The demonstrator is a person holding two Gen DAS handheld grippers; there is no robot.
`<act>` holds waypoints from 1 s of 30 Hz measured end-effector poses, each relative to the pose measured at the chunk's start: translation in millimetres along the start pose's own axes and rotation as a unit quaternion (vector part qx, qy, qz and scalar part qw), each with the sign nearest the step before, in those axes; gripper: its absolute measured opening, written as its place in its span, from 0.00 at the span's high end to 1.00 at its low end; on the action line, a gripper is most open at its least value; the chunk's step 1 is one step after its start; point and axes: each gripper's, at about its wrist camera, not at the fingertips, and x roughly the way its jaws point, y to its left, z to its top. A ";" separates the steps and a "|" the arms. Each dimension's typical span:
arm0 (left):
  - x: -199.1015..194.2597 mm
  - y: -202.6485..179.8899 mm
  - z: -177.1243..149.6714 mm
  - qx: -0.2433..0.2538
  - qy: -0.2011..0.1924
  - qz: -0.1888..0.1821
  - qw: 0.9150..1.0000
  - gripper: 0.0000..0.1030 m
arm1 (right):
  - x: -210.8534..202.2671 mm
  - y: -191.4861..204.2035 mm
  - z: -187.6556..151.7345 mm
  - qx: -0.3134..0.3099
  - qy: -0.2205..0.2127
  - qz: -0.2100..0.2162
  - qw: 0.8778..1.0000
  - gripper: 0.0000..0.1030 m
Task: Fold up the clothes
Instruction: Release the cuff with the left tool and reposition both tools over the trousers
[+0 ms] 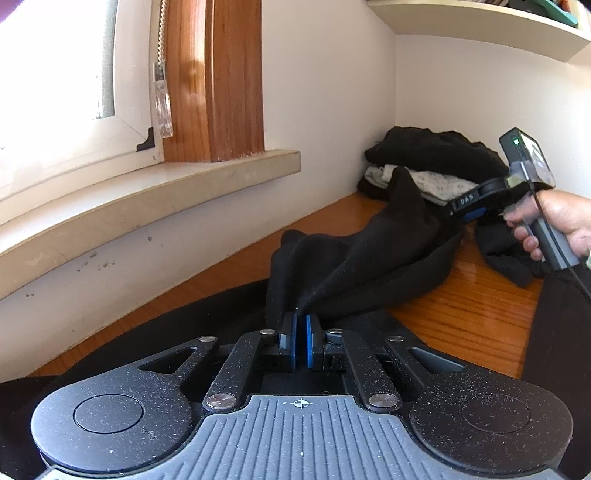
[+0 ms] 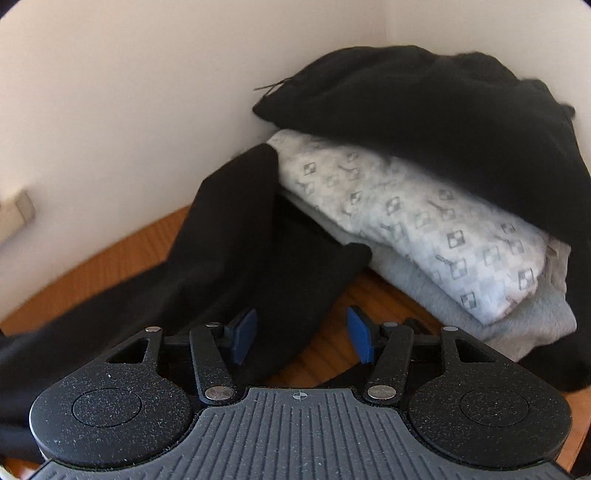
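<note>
A black garment (image 1: 354,266) lies stretched across the wooden table (image 1: 461,314). My left gripper (image 1: 301,325) is shut on its near edge, the cloth pinched between the blue pads. A hand (image 1: 561,221) holds my right gripper (image 1: 461,210) at the garment's far end, by the clothes pile. In the right wrist view the right gripper (image 2: 301,325) stands open. The black garment (image 2: 258,240) lies under it and between its fingers, against the left pad, and the pads do not press on it.
In the corner sits a pile: a black garment (image 2: 424,110) on top, a white patterned cloth (image 2: 406,221), and a grey cloth (image 2: 480,317) below. White walls close the table at the back. A window sill (image 1: 147,206) juts out on the left, a shelf (image 1: 480,26) overhead.
</note>
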 end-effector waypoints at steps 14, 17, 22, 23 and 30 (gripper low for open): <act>-15.0 6.0 9.7 -0.038 -0.031 -0.029 0.998 0.75 | -94.4 44.7 38.5 -0.138 -0.222 0.023 0.965 0.96; -23.6 5.6 15.0 -0.048 -0.043 -0.037 0.997 0.60 | -78.4 18.2 39.8 -0.133 -0.154 -0.045 0.978 0.94; -28.7 10.7 22.7 -0.042 -0.030 -0.014 0.999 0.45 | -65.9 -5.5 22.6 -0.122 -0.120 -0.093 0.981 0.61; -26.5 12.8 22.9 -0.038 -0.019 -0.003 0.999 0.45 | -67.2 -4.2 19.0 -0.129 -0.123 -0.081 0.981 0.60; -10.7 32.7 -2.7 0.015 0.072 0.068 0.995 0.45 | -56.1 22.0 -17.8 -0.208 -0.105 0.050 0.971 0.42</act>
